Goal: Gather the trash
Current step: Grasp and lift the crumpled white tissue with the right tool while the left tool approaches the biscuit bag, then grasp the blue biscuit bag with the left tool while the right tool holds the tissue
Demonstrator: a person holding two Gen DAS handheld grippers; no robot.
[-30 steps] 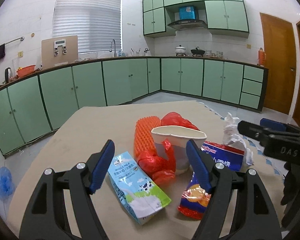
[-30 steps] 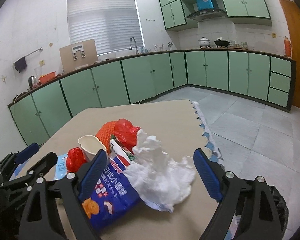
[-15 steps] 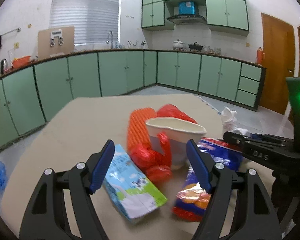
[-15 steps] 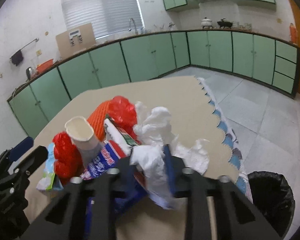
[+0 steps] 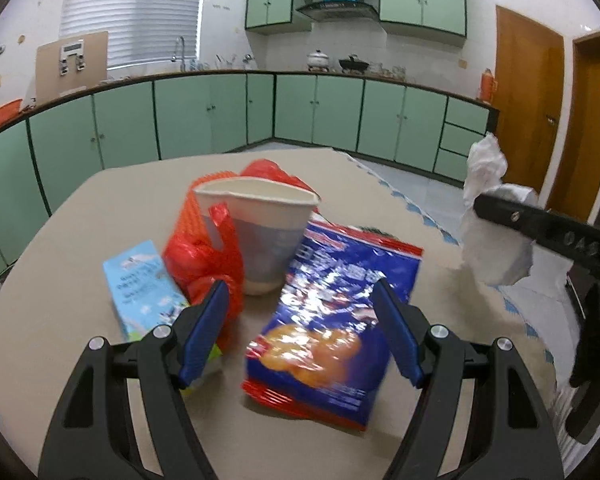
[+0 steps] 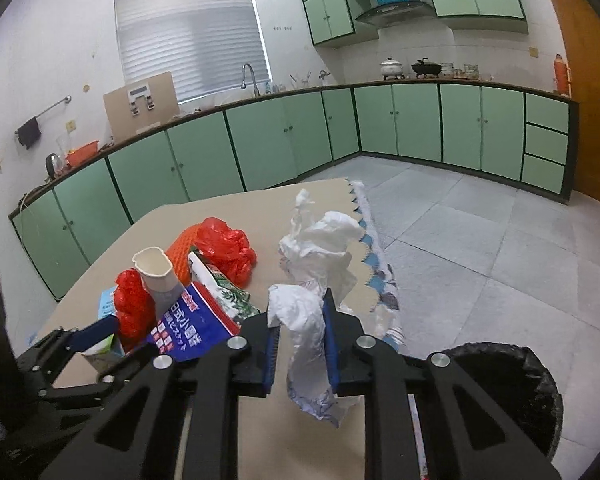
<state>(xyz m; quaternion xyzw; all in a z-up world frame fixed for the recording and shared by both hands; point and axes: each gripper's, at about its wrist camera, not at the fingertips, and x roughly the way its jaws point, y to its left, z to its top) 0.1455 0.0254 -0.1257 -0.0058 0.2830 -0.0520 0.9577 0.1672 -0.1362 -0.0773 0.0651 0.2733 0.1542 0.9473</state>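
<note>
- Right wrist view is showing the right gripper (image 6: 300, 344) with its blue-padded fingers (image 6: 332, 344) now closed tight on a crumpled white plastic bag (image 6: 312, 280), where a second ago they were standing wide open around it.
- That white bag is hanging clear of the worktop (image 6: 172, 224), raised in the grip, with its loose tail dangling below the pads; half a second ago the fingers were just pinching in while it lay against the pile.
- A black-lined trash bin (image 6: 512, 384) is sitting on the floor, low at the right of this view, beside the worktop's edge; judging by this, the first piece of trash is picked up and is ready to be carried over to the bin.
- Left wrist view is showing the left gripper (image 5: 300, 328) with its fingers spread wide, holding nothing, hovering over a blue snack packet (image 5: 332, 312).
- This left gripper is sitting lower and closer to the pile than a second ago, when the milk carton (image 5: 140, 284) lay between its fingers; now the snack packet is lying there instead.
- A dented white paper cup (image 5: 260, 232), red plastic bags (image 5: 208, 256) and orange foam netting (image 5: 192, 200) are resting on the worktop just behind the packet, not yet collected.
</note>
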